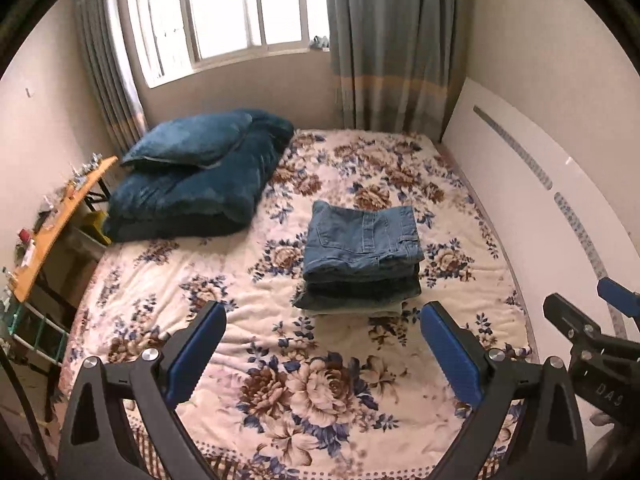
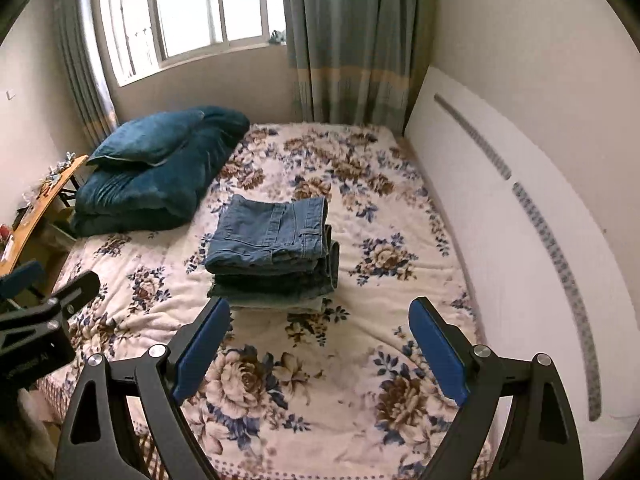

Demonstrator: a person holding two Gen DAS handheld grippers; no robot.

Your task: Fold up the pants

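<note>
Blue denim pants [image 1: 362, 240] lie folded on top of a small stack of folded garments in the middle of the floral bed [image 1: 328, 384]; the stack also shows in the right wrist view [image 2: 272, 240]. My left gripper [image 1: 322, 312] is open and empty, held above the bed in front of the stack. My right gripper [image 2: 320, 308] is open and empty, also short of the stack. The right gripper shows at the right edge of the left wrist view [image 1: 580, 312]. The left gripper shows at the left edge of the right wrist view [image 2: 52, 284].
A folded dark teal quilt with a pillow [image 1: 200, 176] sits at the bed's far left corner. A white headboard [image 1: 540, 184] runs along the right. A cluttered wooden desk [image 1: 52, 224] stands left of the bed. Window and curtains [image 1: 384, 40] lie behind.
</note>
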